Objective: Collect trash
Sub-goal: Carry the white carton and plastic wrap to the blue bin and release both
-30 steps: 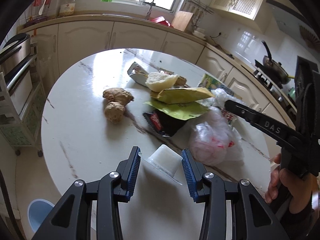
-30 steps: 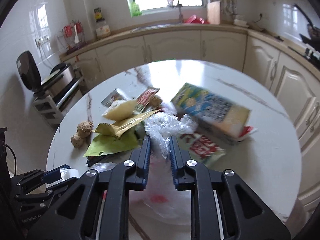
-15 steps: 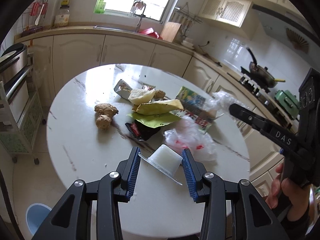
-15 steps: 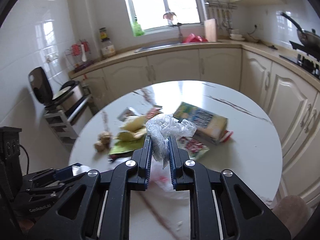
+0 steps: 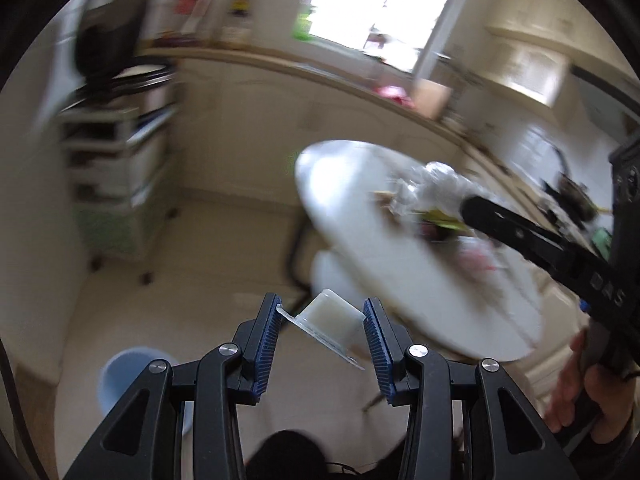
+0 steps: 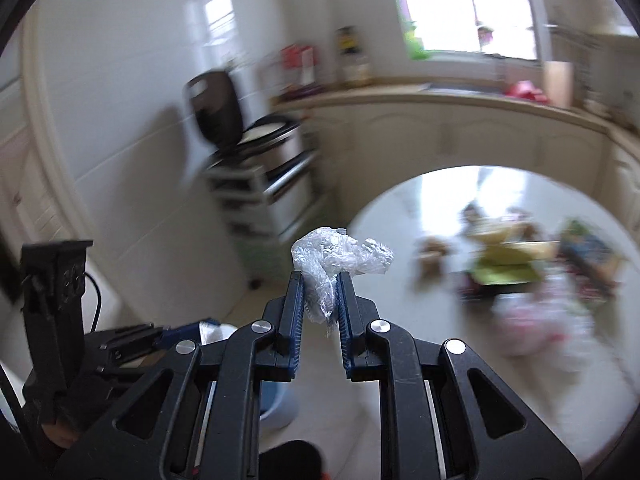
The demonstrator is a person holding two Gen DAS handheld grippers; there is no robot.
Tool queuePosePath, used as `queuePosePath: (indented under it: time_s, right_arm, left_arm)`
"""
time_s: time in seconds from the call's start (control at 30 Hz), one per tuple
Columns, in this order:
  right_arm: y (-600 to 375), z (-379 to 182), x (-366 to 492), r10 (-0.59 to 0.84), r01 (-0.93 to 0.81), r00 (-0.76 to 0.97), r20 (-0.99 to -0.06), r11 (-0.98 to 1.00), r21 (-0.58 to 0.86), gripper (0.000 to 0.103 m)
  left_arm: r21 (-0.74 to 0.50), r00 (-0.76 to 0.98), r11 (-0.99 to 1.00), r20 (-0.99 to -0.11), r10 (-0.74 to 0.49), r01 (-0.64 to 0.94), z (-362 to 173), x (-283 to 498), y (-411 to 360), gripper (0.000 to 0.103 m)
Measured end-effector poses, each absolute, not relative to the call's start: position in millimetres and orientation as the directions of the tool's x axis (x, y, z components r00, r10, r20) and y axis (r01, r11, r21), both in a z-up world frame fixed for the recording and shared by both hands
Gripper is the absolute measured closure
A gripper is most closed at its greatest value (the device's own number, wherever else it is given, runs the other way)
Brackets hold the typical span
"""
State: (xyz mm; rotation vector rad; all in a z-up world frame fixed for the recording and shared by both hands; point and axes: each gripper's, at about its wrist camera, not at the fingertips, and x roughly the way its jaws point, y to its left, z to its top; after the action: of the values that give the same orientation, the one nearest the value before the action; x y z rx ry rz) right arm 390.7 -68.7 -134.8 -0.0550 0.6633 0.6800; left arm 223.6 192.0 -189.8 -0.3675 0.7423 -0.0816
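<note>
Left hand-held gripper [image 5: 324,326]: partly open, its blue ribbed pads clamped on a small white plastic cup [image 5: 330,318]; the cup sits tilted between the pads, its flat clear rim sticking out toward the left pad and down to the lower right.
Right hand-held gripper [image 6: 320,294]: nearly closed, pinching a crumpled clear plastic wrap [image 6: 334,260]; the bulk of the wrap bunches above the fingertips and a thin tail hangs down between the pads.
Where the held trash is: both pieces are in the air, off the surface and above the pale tiled floor [image 5: 200,272].
Round white surface [image 6: 404,232]: to the right in the right wrist view, blurred; a heap of remaining litter lies toward its far right part, with a yellow-green wrapper [image 6: 506,266] in the middle of the heap, a pale bag with pink marks [image 6: 536,316] nearer the near edge, and two brown lumps [image 6: 430,256] toward the left edge. Details are too smeared to tell more.
Blue bin [image 5: 132,372]: stands on the floor, below and to the left of the left hand-held gripper; in the right wrist view only a piece of it shows behind the fingers.
Person: a hand [image 5: 576,392] grips the handle of the right hand-held gripper at the right edge of the left wrist view.
Background: cream cabinets, a window and a wheeled rack [image 6: 264,196] with a black appliance on top, all blurred.
</note>
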Motion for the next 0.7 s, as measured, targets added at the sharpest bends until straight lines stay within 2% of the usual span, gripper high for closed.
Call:
queuePosePath:
  time_s: [0.13, 0.23, 0.53, 0.6, 0.7]
  right_arm:
    - [3, -170, 383, 0.609, -0.686, 0.468, -0.64, 0.707, 0.17, 0.088]
    - [57, -202, 381, 0.61, -0.733, 0.395, -0.687, 0.66, 0.164, 0.088]
    - [168, -313, 390, 0.525, -0.783, 0.215, -0.824, 0.597, 0.176, 0.088]
    - [178, -333, 397, 0.512, -0.775, 0.174, -0.841, 0.598, 0.203, 0.088]
    - [193, -360, 408, 0.476, -0.768, 0.139, -0.868, 0.605, 0.209, 0.088]
  left_arm:
    - [-0.381, 0.699, 0.891, -0.707, -0.11, -0.246, -227, 190, 270, 0.064]
    - [-0.401, 0.659, 0.849, -0.748, -0.086, -0.345, -261, 176, 315, 0.064]
    - [-0.421, 0.481, 0.731, -0.865, -0.144, -0.537, -373, 182, 395, 0.064]
    - [-0.407, 0.45, 0.711, -0.882, -0.141, -0.573, -391, 184, 407, 0.063]
    - [-0.387, 0.393, 0.68, -0.906, -0.155, -0.623, -408, 187, 421, 0.053]
